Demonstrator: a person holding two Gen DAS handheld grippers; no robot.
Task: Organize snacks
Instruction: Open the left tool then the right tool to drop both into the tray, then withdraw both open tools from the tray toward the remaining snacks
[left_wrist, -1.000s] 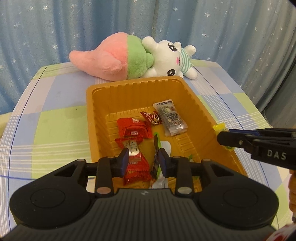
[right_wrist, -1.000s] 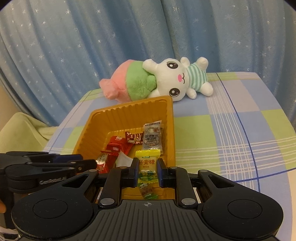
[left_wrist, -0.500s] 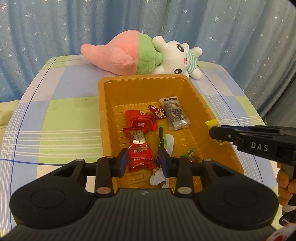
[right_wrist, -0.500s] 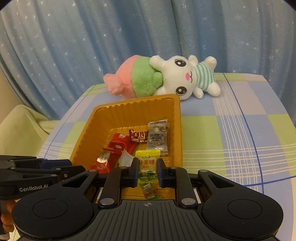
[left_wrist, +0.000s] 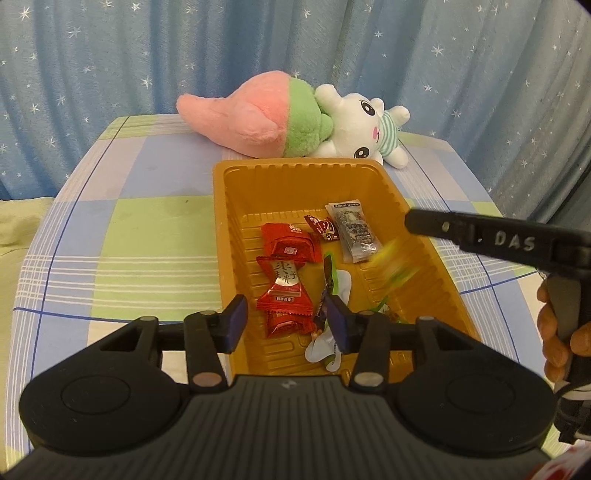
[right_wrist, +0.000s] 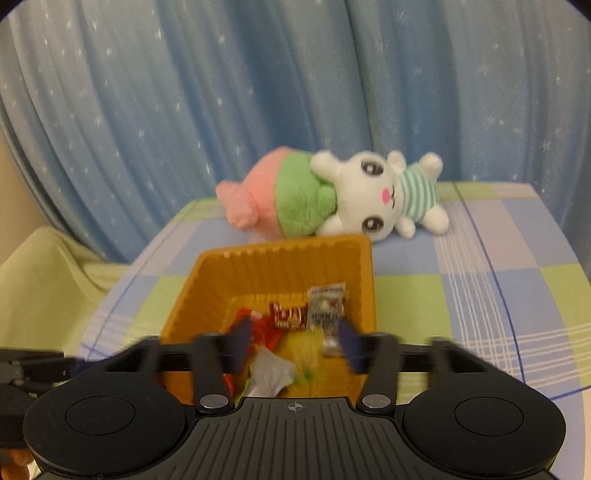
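Your left gripper (left_wrist: 286, 319) is hanging over the near end of the orange tray (left_wrist: 221, 236), and its jaws are opening with nothing pinched. A red candy packet (left_wrist: 286, 291) is lying in the tray below the gap. A green-and-white wrapper (left_wrist: 332, 284) is standing against the inner face of the pad on your right; whether it is still touching that pad is not clear.

Your right gripper (right_wrist: 295, 345) is opening its jaws as well, and the pads are standing clear of everything. The yellow candy packet (left_wrist: 393, 260) is showing as a blur just under the fingers (left_wrist: 443, 225) of that gripper, over the tray's right side and apart from them. Ahead of both tools, a grey packet (left_wrist: 354, 230), a small dark red packet (left_wrist: 323, 227) and another red packet (left_wrist: 290, 245) are resting on the tray floor. Beyond the tray a plush toy (left_wrist: 295, 122) is lying on the checked cloth (left_wrist: 140, 229).
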